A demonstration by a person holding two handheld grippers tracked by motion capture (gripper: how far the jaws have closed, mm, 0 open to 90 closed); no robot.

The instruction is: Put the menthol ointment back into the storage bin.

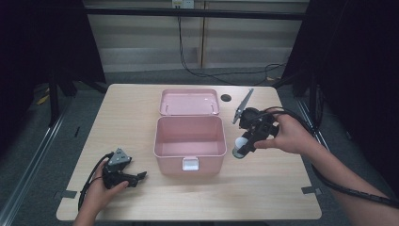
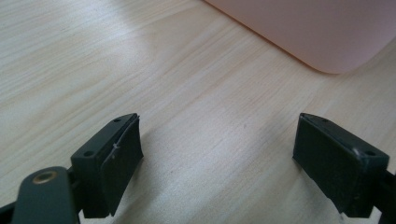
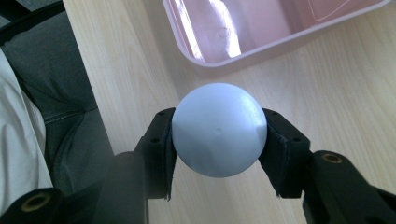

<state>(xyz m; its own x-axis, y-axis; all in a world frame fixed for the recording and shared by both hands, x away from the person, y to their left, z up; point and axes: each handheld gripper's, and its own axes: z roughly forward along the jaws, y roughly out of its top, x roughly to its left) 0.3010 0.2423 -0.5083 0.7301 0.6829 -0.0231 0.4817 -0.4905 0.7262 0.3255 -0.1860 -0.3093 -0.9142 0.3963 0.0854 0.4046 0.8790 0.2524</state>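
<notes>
Left gripper fingers wide, empty — right gripper clamps one pale ball — one pink box.

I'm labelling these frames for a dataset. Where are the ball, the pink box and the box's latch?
ball (image 3: 218, 129), right gripper view, on its rounded front between the jaws.
pink box (image 1: 188, 158), high view, on its front wall.
latch (image 1: 190, 164), high view, on the white clasp at the front rim.

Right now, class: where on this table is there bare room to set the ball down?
Bare wood lies left of the pink box, along the near edge between the left gripper and the table's right corner. It is crowded where the right gripper holds the ball.
</notes>
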